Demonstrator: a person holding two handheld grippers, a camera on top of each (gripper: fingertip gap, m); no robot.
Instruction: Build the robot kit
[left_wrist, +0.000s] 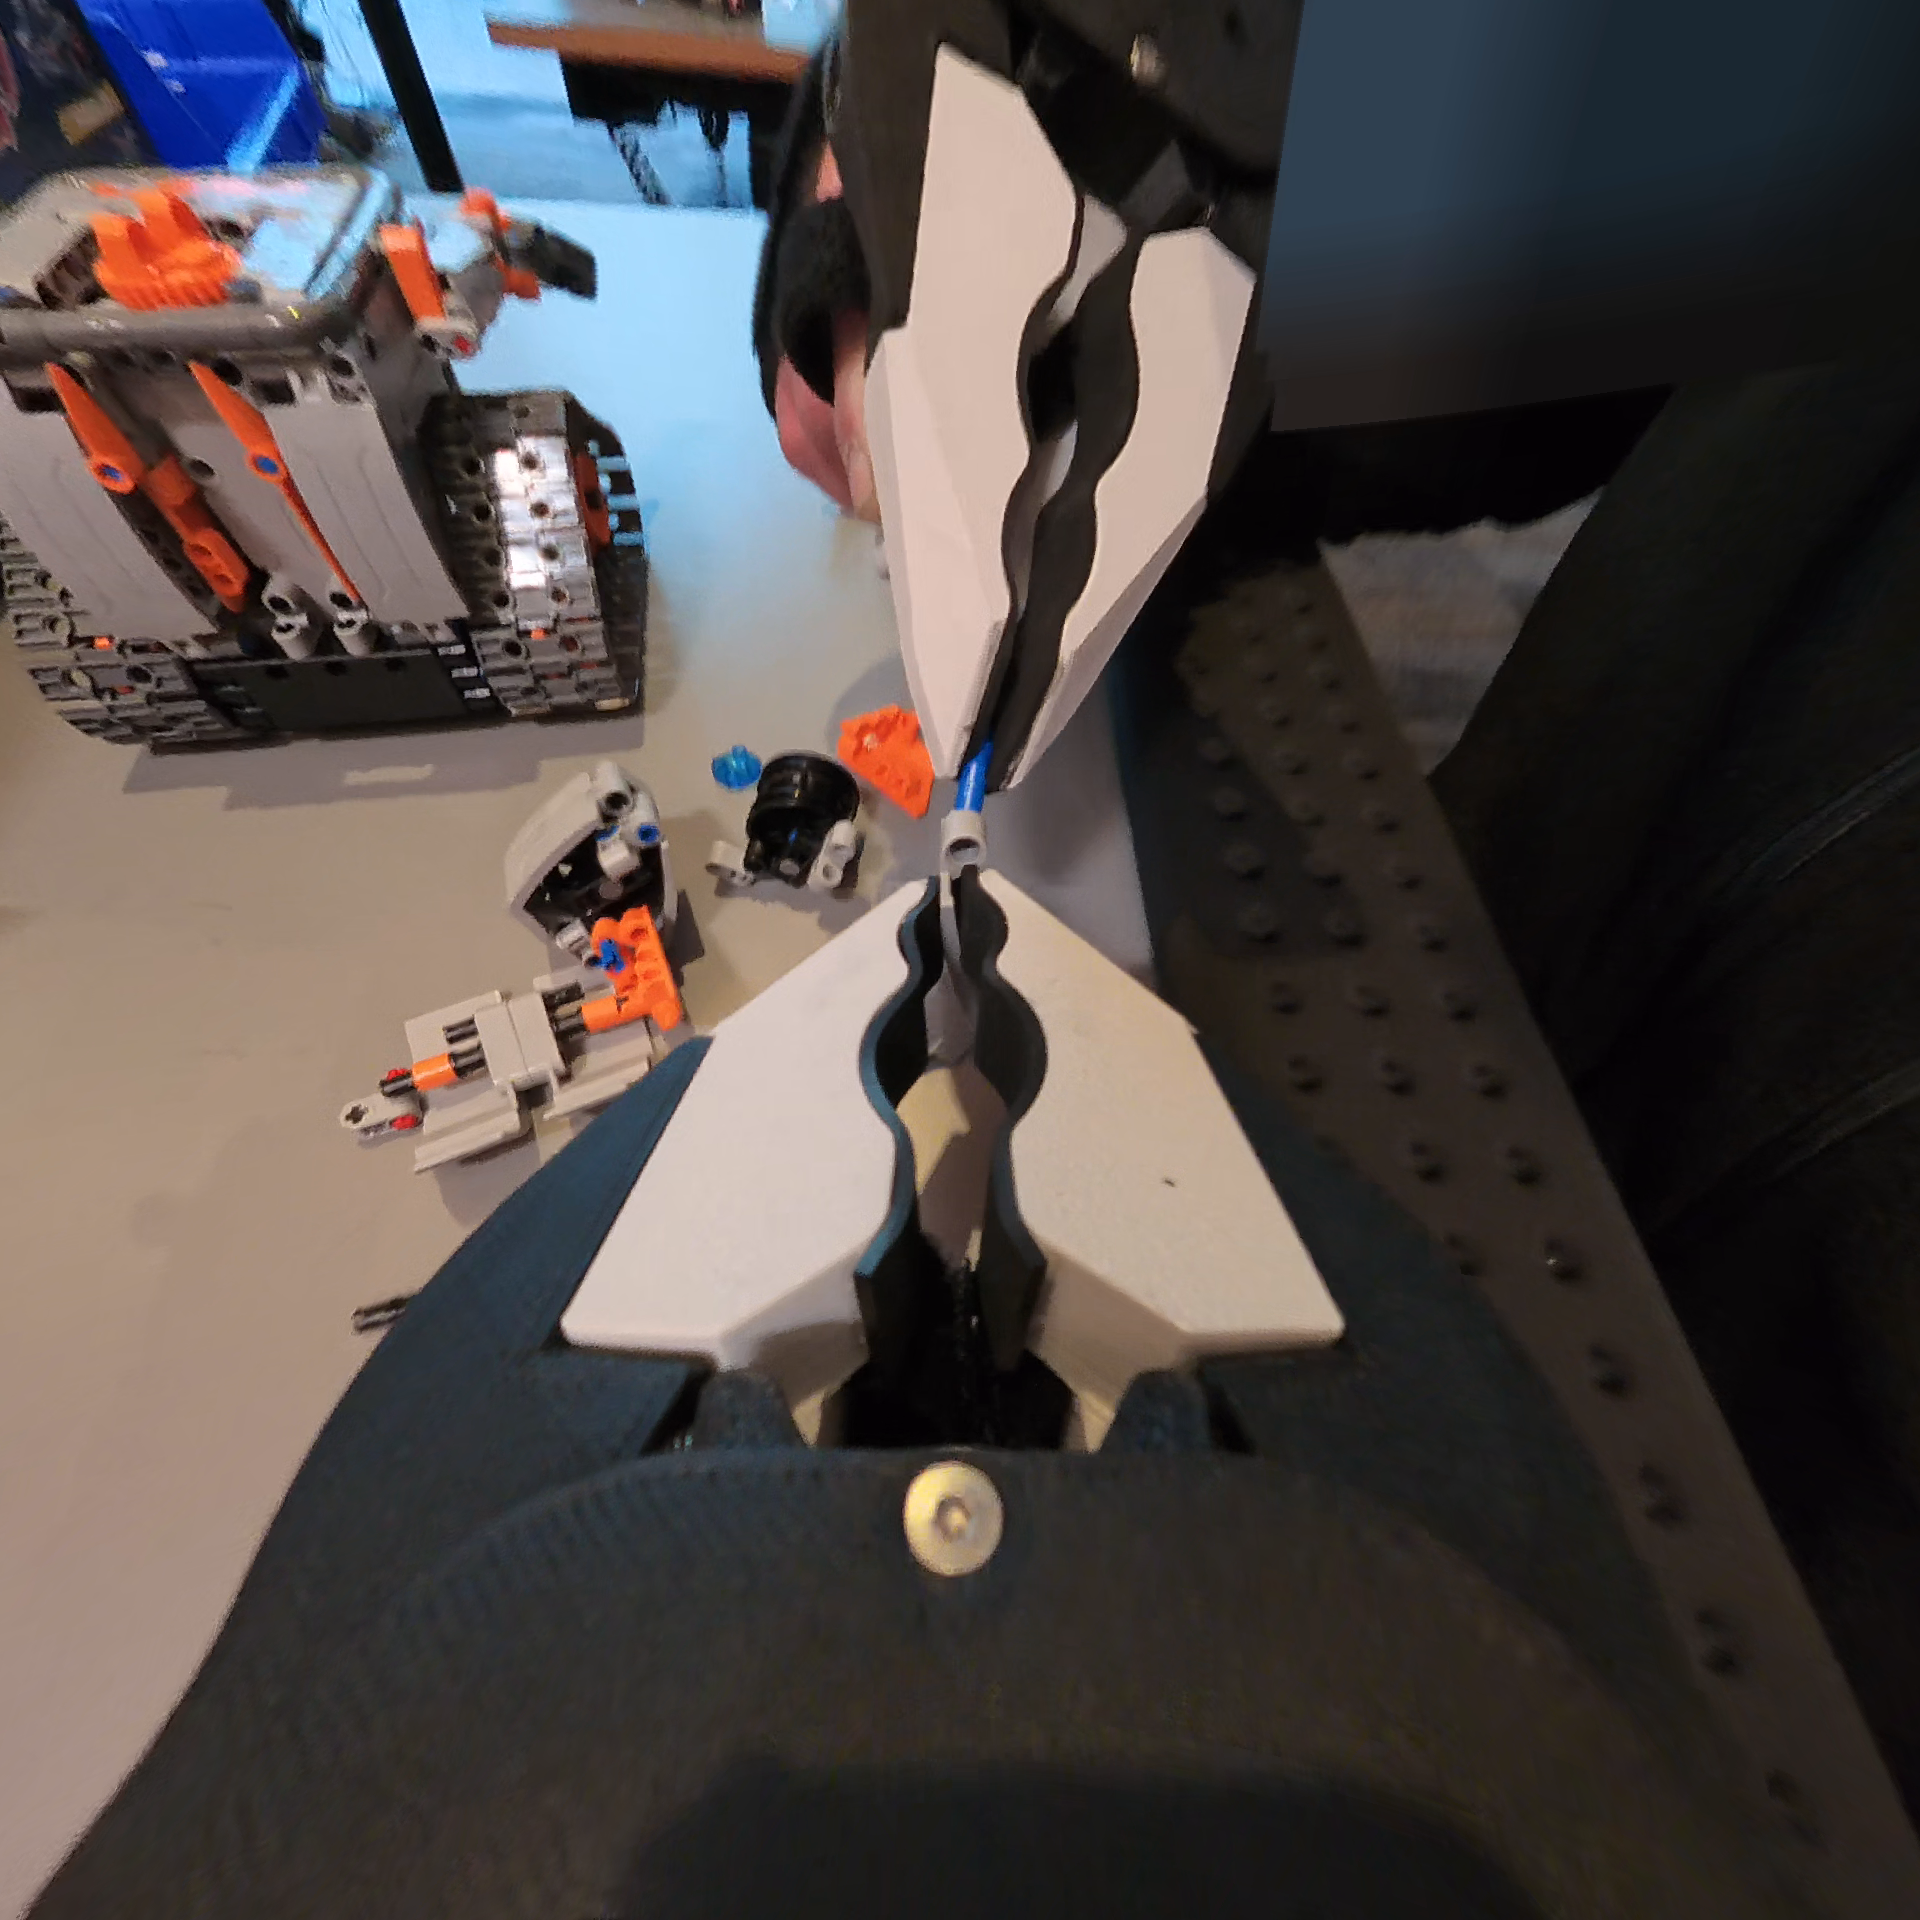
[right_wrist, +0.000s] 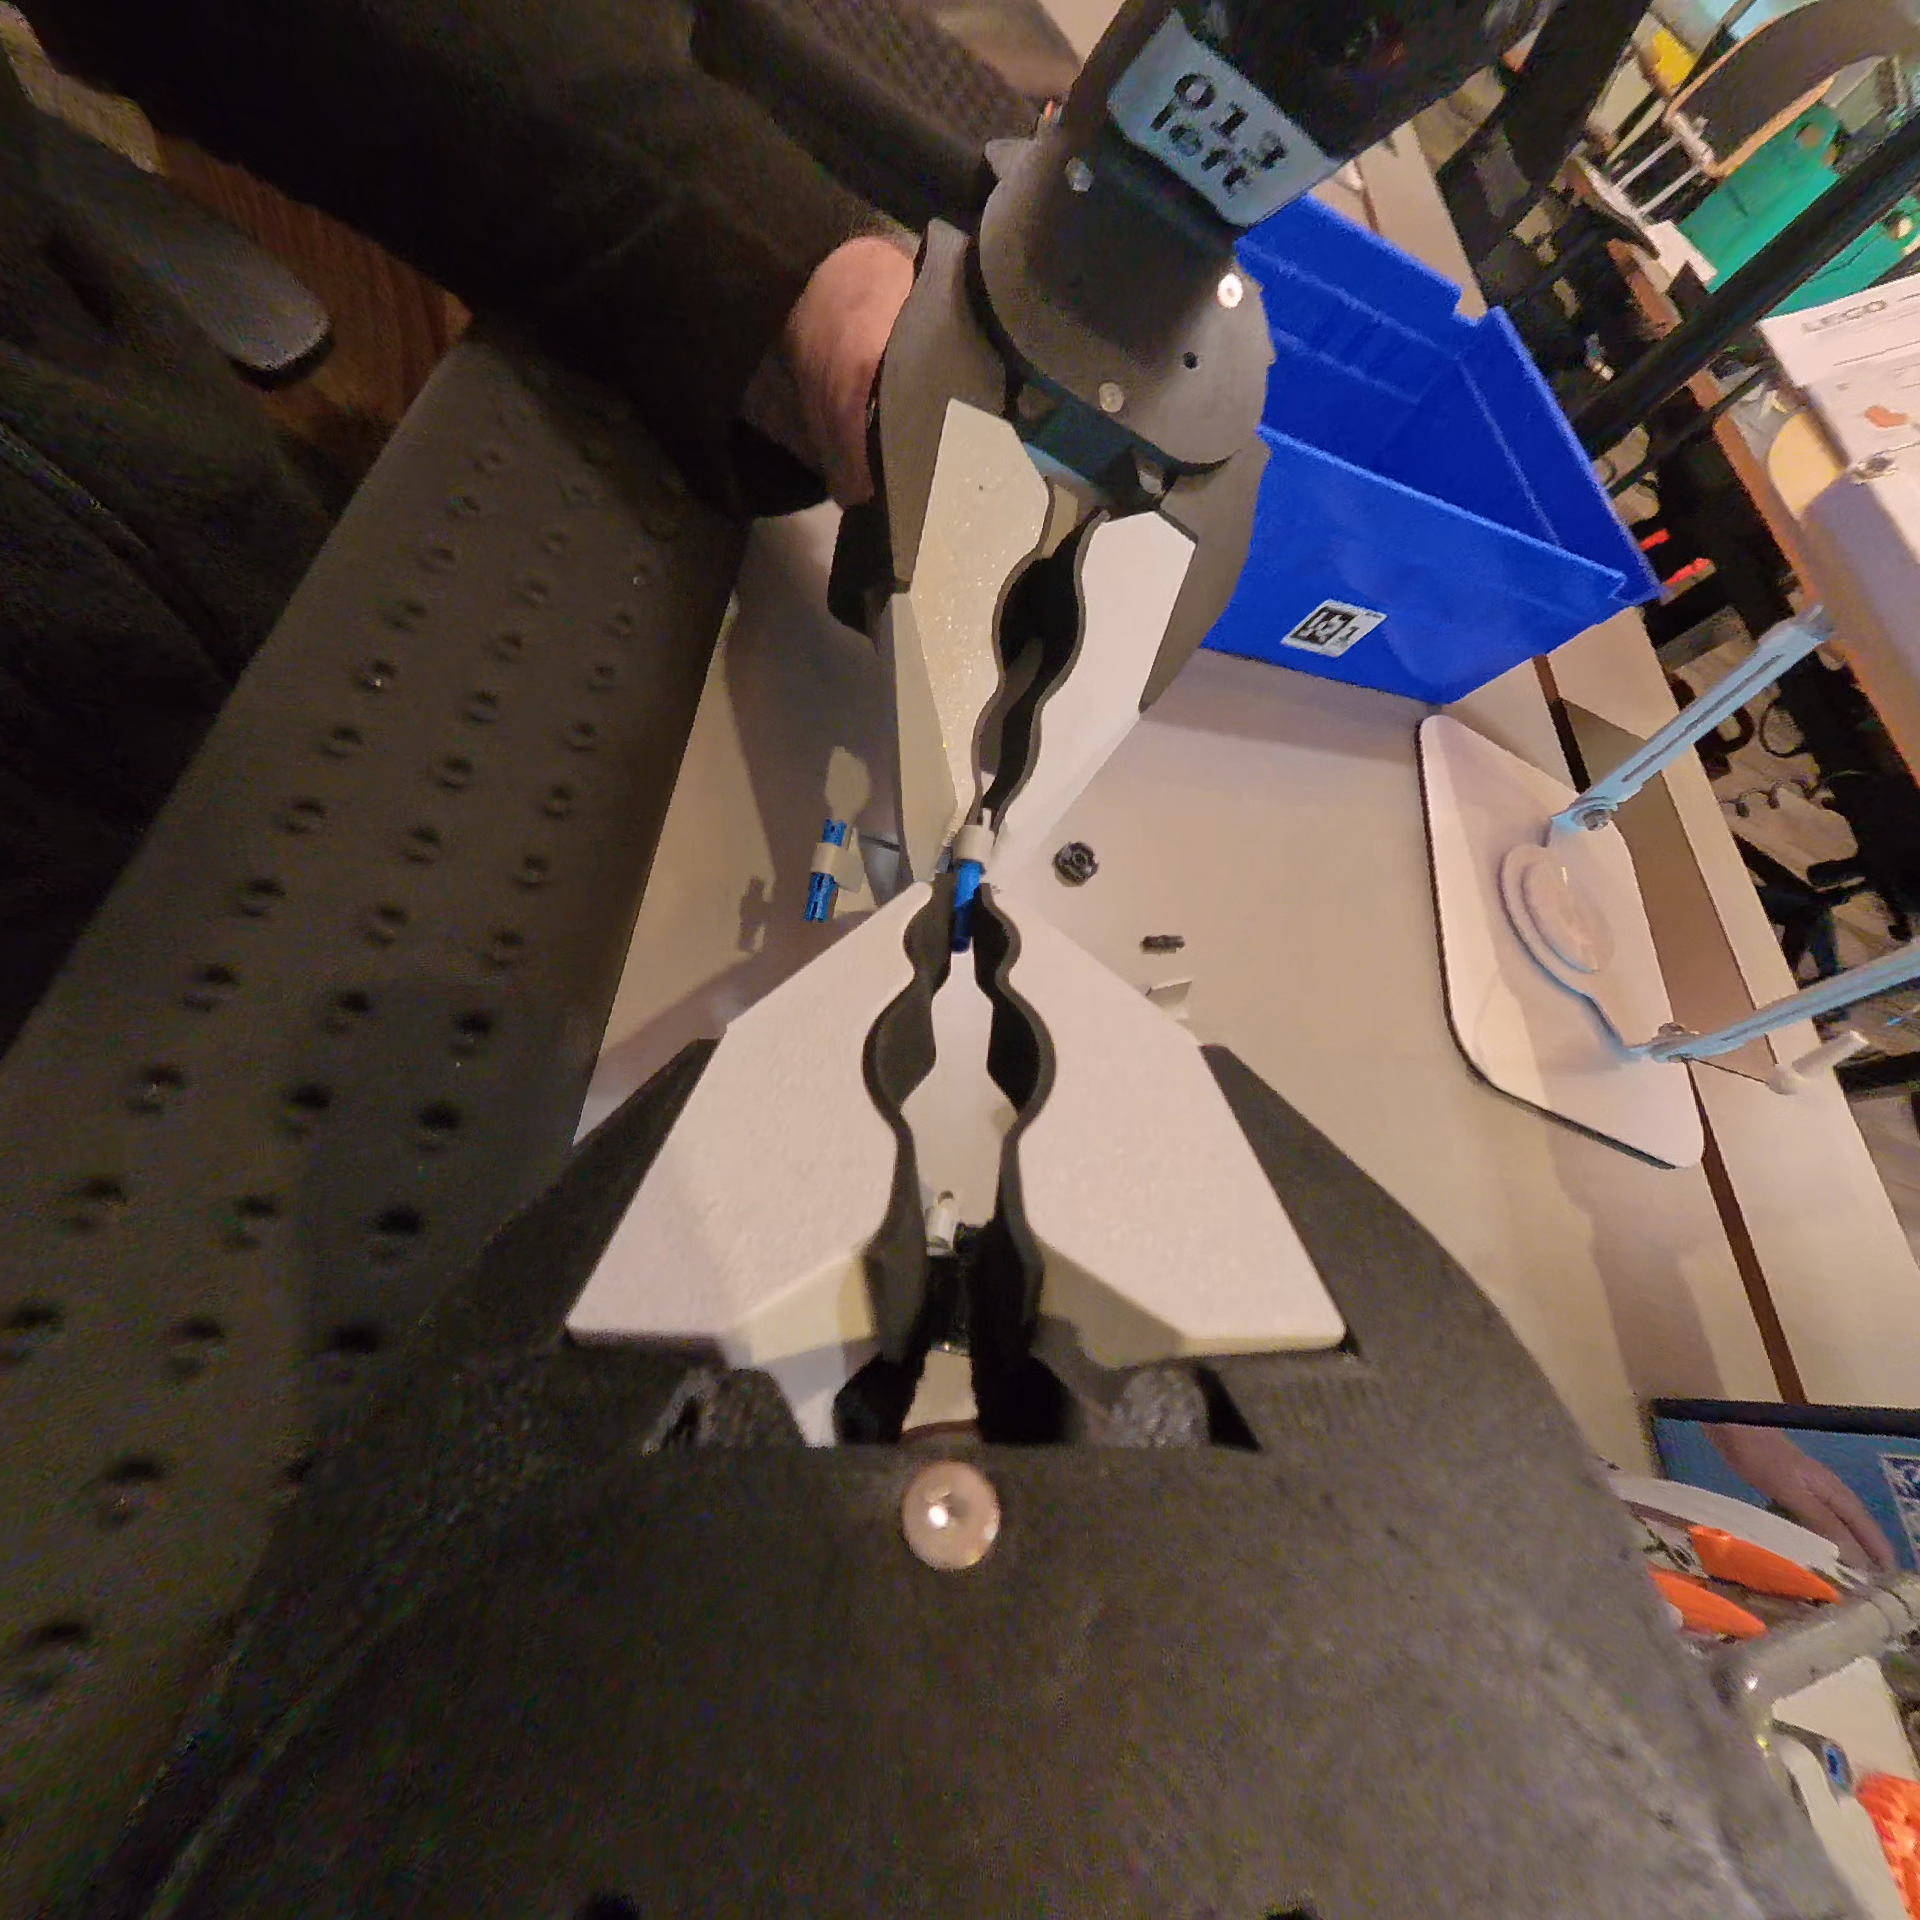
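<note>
Two hand-held grippers tip to tip on one small pin-and-connector piece.

We see the left hand-held gripper (left_wrist: 951, 902) clamped on the grey connector (left_wrist: 961, 836), and the right hand-held gripper (left_wrist: 975, 764) clamped on the blue pin (left_wrist: 974, 781) seated in it; the piece hangs above the surface (left_wrist: 260, 1195) near its edge. Pin and connector are joined. Loose parts (left_wrist: 582, 935) and a tracked model (left_wrist: 291, 468) sit apart to the left, untouched.

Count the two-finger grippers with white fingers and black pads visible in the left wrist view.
2. The left gripper fills the foreground, shut on a small grey connector. The right gripper comes down from the top, pinching the blue pin joined to it.
</note>
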